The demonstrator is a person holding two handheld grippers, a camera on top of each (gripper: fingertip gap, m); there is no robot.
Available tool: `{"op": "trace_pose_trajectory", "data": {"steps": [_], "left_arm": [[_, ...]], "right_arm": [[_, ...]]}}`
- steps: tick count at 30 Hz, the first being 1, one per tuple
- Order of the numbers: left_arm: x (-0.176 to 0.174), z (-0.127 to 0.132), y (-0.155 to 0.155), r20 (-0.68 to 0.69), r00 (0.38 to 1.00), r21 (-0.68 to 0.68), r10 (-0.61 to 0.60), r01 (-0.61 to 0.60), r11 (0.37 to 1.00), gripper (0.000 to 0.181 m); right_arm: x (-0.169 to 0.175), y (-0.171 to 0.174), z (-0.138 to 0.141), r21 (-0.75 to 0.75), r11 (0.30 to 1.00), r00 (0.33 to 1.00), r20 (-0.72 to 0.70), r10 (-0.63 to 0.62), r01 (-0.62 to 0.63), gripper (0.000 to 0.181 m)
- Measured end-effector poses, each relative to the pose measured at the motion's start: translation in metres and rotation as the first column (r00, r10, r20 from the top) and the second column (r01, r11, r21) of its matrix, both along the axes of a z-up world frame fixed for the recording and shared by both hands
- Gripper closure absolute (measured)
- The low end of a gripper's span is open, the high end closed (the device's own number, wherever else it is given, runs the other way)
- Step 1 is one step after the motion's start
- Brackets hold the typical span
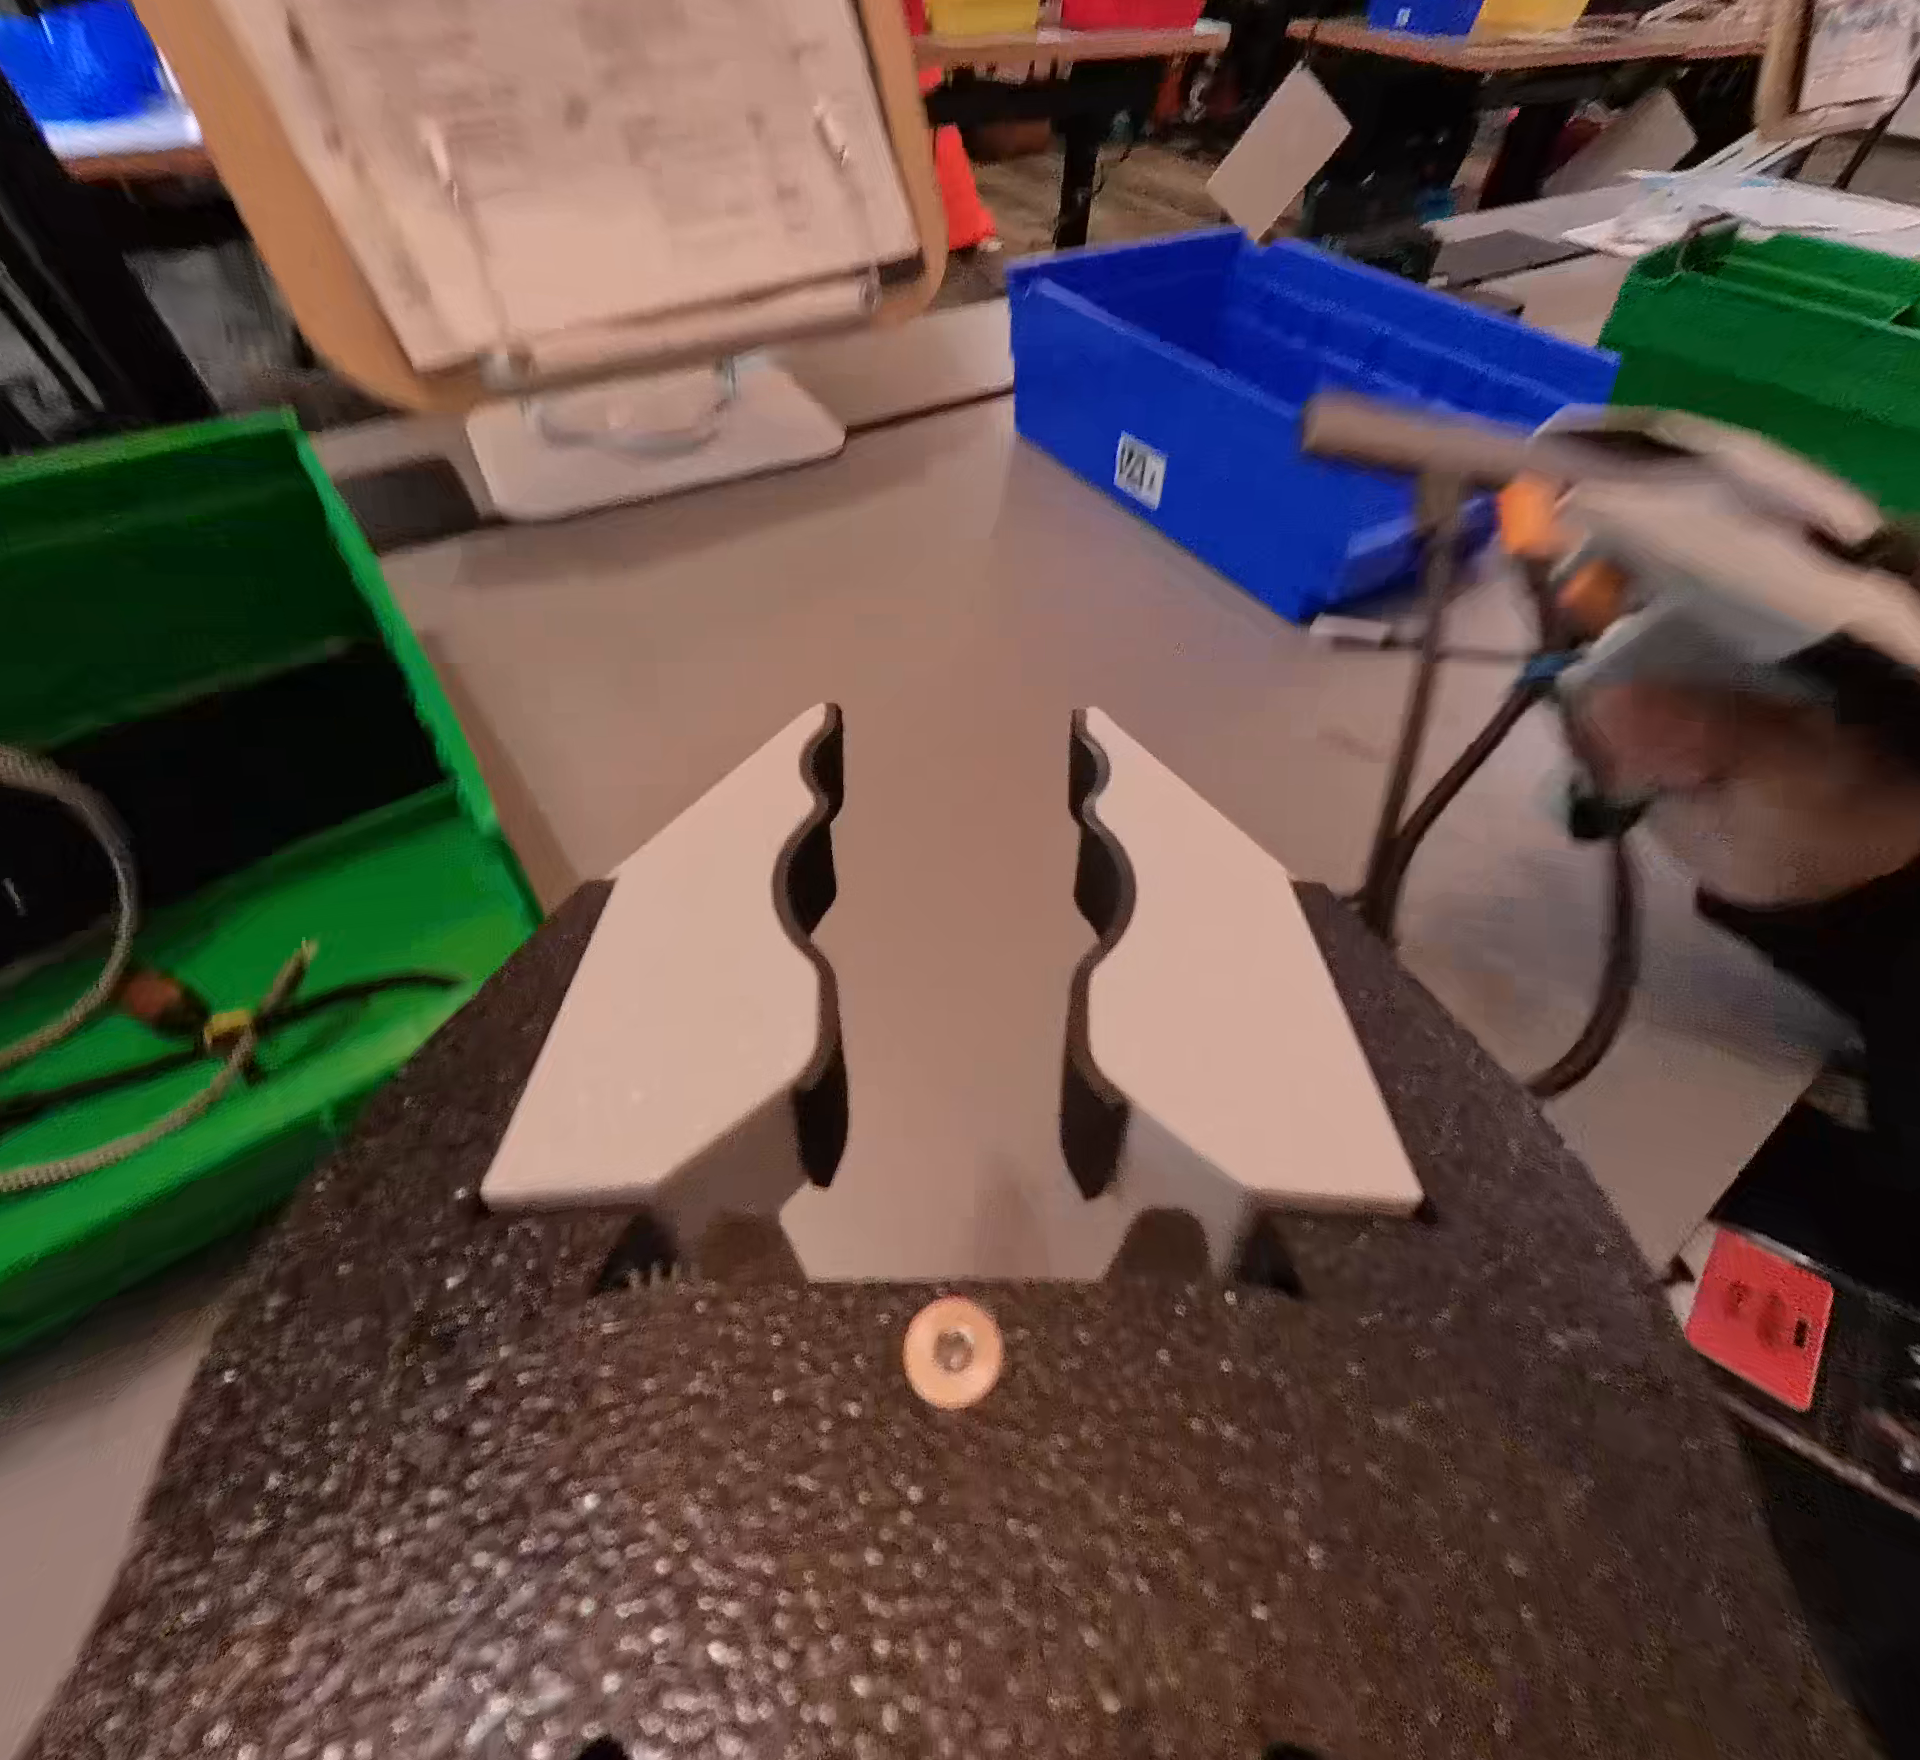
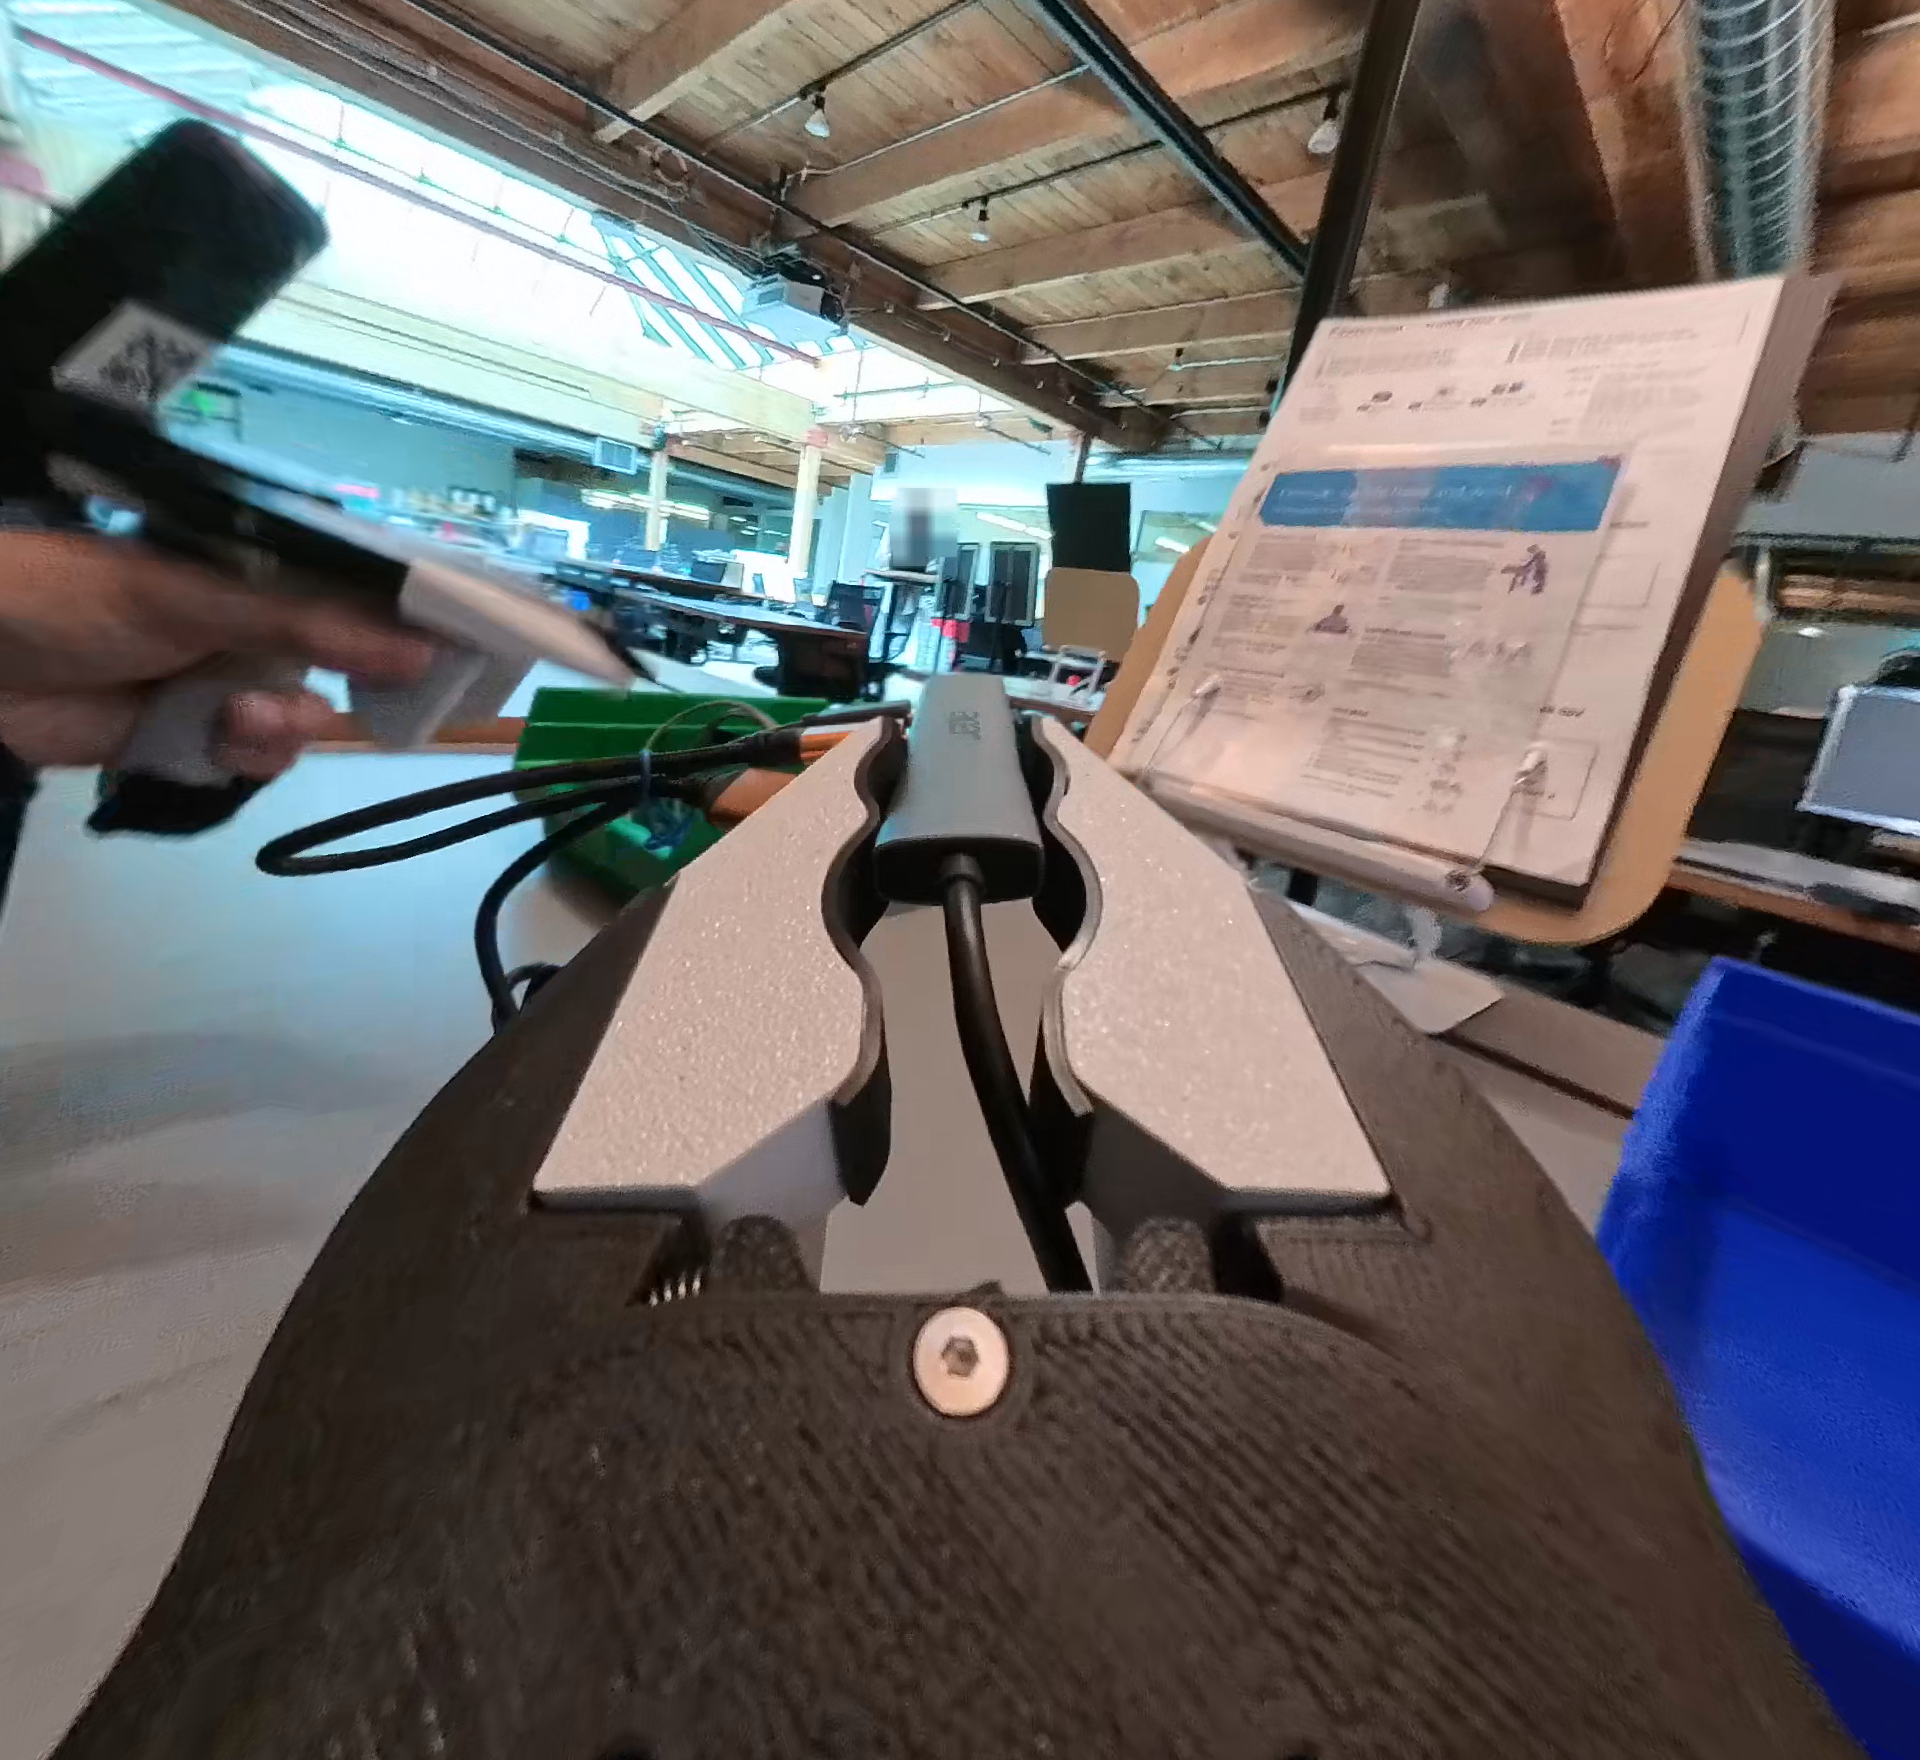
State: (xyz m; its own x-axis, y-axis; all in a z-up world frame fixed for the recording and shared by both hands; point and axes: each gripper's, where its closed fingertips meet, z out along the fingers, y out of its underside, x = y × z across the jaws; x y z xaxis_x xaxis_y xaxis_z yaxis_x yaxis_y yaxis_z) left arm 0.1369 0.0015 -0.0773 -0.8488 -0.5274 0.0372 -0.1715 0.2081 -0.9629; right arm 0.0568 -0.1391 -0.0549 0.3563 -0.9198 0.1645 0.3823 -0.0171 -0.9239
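Right tool (image 2: 961, 754) clamps a grey adapter (image 2: 961, 796); left tool (image 1: 956, 723) gapes empty above the table (image 1: 727, 598).

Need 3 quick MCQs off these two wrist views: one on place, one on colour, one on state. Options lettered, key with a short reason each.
1. Where does the blue bin stand, seen from the left wrist view?
A. Ahead and to the right on the table
B. Inside the green bin
C. On the floor

2. What colour is the adapter in the right gripper?
A. Red
B. Dark grey
C. Yellow

3. How does the left gripper stand?
A. Shut on a cable
B. Shut on a bin rim
C. Open, nothing between its jaws

Key:
1 A: the bin sits on the grey tabletop, beyond and right of the jaws.
2 B: the slim body between the jaws is dark grey, with a black cable running back from it.
3 C: bare table shows through the gap.
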Motion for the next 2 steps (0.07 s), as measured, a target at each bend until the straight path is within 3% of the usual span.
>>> {"op": "trace_pose_trajectory", "data": {"steps": [2], "left_arm": [[0.004,-0.029,0.012,-0.075,0.997,-0.004,0.003,-0.004,1.0,0.137]], "right_arm": [[-0.007,-0.01,0.019,-0.006,0.999,0.999,0.028,-0.045,0.045,0.158]]}}
